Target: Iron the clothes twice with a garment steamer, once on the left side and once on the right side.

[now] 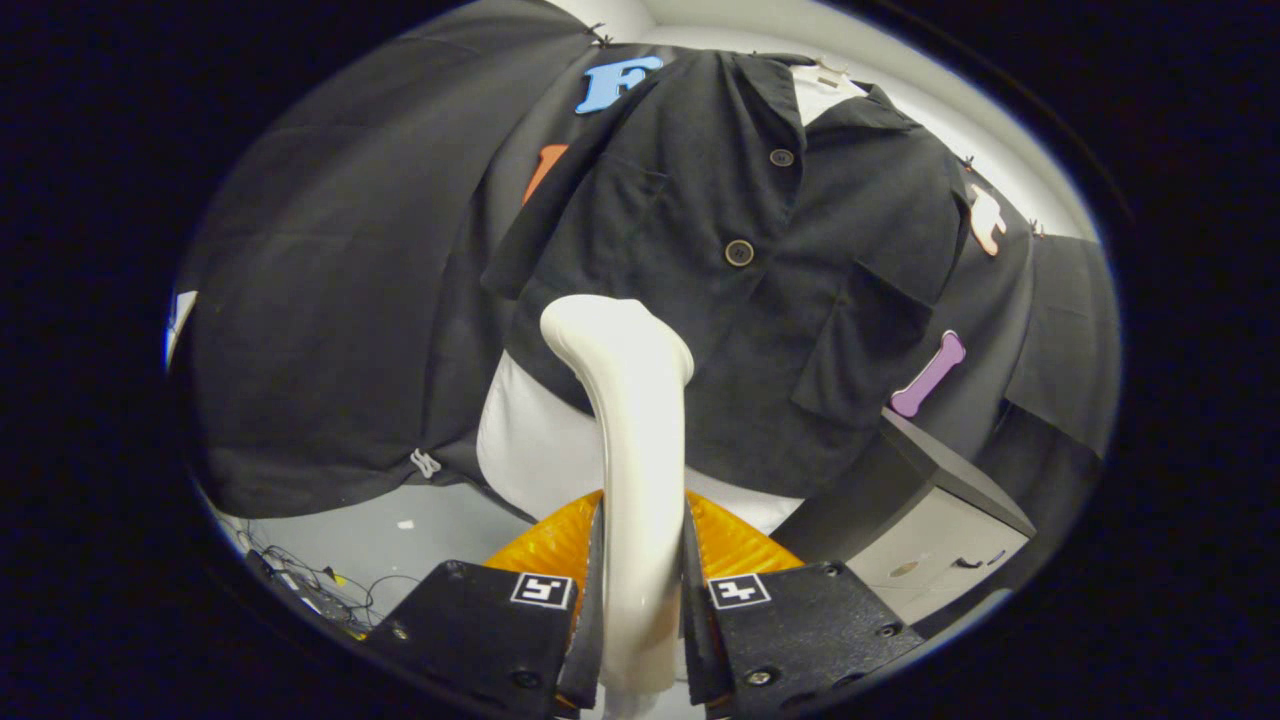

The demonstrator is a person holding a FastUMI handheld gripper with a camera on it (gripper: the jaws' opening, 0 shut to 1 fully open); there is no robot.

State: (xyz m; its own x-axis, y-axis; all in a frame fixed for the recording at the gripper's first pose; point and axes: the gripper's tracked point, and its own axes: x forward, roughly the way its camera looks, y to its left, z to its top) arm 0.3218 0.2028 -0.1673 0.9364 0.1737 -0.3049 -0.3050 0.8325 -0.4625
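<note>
Firmly, the gripper [642, 600] pinched the garment steamer [630, 440] between both fingers. Its head met the shirt [720, 300]; slow, even contact looked wisest.

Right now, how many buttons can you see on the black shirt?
2. One small button sits just below the collar; a bigger button lies lower, above the steamer clamped in the hand-held gripper. More may hide behind the steamer.

A grey box-shaped cabinet with a dark top [935, 520] stands against the black cloth booth wall [330, 300], while a tangle of thin cables [305, 585] lies on the pale grey floor [400, 535] below the cloth
</note>
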